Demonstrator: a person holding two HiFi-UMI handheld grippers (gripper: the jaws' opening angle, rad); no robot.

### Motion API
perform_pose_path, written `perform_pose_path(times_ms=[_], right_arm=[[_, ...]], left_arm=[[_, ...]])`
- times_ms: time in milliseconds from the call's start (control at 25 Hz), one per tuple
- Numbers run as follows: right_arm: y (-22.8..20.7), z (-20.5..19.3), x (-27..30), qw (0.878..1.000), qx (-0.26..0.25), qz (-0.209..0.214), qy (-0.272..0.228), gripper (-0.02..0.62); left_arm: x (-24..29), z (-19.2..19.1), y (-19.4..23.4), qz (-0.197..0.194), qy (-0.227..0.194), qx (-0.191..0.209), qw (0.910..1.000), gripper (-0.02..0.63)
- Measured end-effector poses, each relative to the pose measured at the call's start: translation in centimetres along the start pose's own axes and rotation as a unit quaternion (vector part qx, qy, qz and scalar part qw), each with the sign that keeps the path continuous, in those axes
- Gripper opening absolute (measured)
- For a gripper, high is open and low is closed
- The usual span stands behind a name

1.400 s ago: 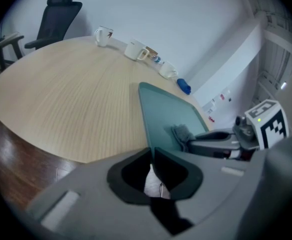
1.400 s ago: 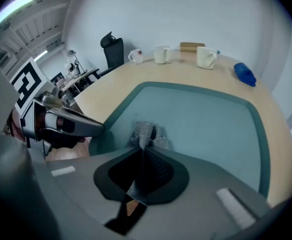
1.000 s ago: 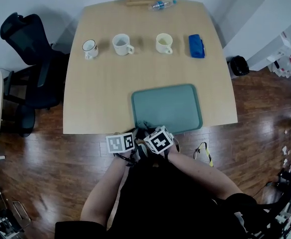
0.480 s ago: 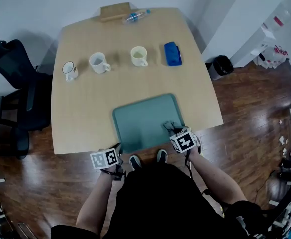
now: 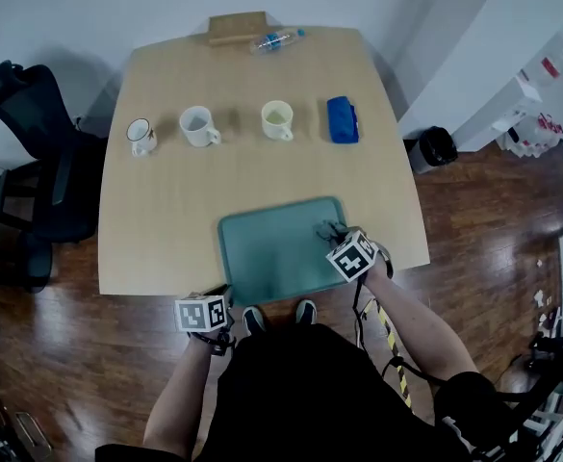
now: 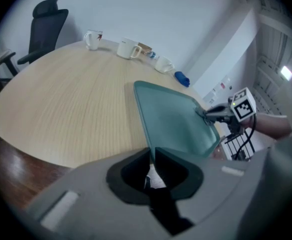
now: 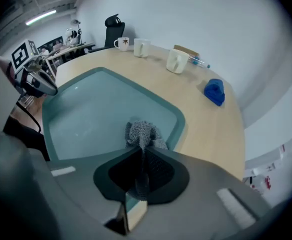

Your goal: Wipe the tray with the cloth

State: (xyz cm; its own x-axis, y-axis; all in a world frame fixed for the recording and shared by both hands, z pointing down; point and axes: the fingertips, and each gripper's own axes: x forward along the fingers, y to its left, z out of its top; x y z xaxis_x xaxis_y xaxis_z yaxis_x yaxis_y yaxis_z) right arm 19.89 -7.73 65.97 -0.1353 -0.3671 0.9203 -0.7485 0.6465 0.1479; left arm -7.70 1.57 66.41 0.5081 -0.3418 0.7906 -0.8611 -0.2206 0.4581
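Head view: the teal plastic tray [image 5: 262,258] lies at the wooden table's [image 5: 166,219] near edge. Left gripper view: the left gripper [image 6: 151,156], jaws just loosened a bit, pinches the tray's near corner. Right gripper view: the right gripper [image 7: 142,151] squeezes the grey knitted cloth [image 7: 143,133] just inside the tray's right rim.

Count running: one table [image 5: 166,219]. One teal tray [image 5: 262,258], one grey cloth [image 5: 331,229]. Mugs, three: dark-rimmed mug [image 5: 141,135], white mug [image 5: 199,125], cream mug [image 5: 278,119]. One blue pad [image 5: 342,119], one plastic bottle [image 5: 276,40], one wooden block [image 5: 238,27]. One office chair [image 5: 31,114], one black bin [image 5: 437,146].
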Motion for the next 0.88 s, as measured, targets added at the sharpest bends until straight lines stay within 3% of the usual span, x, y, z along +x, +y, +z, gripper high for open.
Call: perform_pose_path(times_ms=[120, 280, 440, 680, 880], right_arm=[[-2.2, 2.7, 1.4, 1.000, -0.014, -0.002, -0.001, 0.026], [-4.7, 6.0, 3.3, 1.000, 0.008, 0.007, -0.013, 0.026], [-4.9, 6.2, 4.3, 1.000, -0.007, 0.017, -0.008, 0.026], [2.5, 2.0, 1.0, 0.991, -0.072, 0.109, -0.022, 0.026], [9.0, -2.3, -2.0, 0.973, -0.126, 0.191, -0.015, 0.026]], left_arm=[[0.0, -0.1, -0.2, 0.000, 0.004, -0.002, 1.0000, 0.037], [0.1, 0.2, -0.1, 0.004, 0.001, -0.009, 0.9999, 0.037], [0.1, 0.2, 0.0, 0.006, 0.000, -0.014, 0.9999, 0.037], [0.1, 0.2, 0.2, -0.006, -0.006, -0.036, 0.9993, 0.037], [0.1, 0.2, 0.3, -0.004, -0.002, -0.031, 0.9995, 0.037]])
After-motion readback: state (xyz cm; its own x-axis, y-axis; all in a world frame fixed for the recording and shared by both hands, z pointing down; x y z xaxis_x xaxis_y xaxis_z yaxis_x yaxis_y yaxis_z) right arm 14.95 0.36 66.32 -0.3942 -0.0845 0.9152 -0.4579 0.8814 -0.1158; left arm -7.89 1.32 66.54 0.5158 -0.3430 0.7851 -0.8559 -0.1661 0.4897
